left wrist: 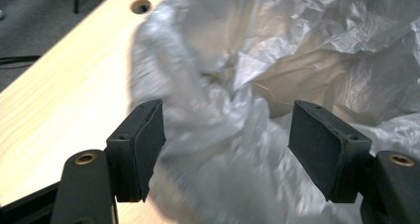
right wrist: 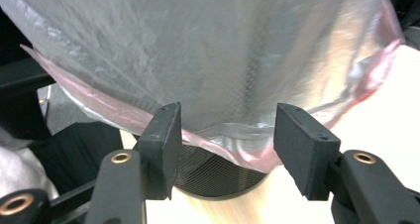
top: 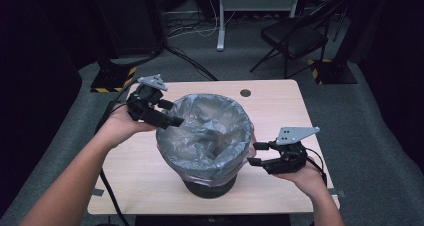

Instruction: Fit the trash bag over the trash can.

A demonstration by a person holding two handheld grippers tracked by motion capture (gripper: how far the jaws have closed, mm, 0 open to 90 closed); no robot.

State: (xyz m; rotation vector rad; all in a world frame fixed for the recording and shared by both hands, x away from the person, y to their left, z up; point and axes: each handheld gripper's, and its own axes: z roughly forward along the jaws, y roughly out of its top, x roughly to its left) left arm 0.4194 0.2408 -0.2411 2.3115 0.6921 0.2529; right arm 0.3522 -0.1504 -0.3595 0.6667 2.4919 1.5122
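Note:
A black mesh bin (top: 210,188) stands in the middle of the wooden table (top: 280,106), lined with a crinkled grey plastic bag (top: 205,131) whose pink hem hangs below the rim. My left gripper (top: 175,117) is at the bag's left rim, open. In the left gripper view its jaws stand apart around loose folds of the bag (left wrist: 277,45) without pressing them. My right gripper (top: 255,153) is open at the bin's right side. In the right gripper view its jaws face the bag's hem (right wrist: 208,50) and the mesh bin (right wrist: 213,177) below it.
A round cable hole (top: 245,93) sits in the table's far edge. Beyond the table are a black folding chair (top: 295,36), a white desk leg (top: 220,21), floor cables and a stand base with yellow-black tape (top: 112,78). Bare tabletop lies on either side of the bin.

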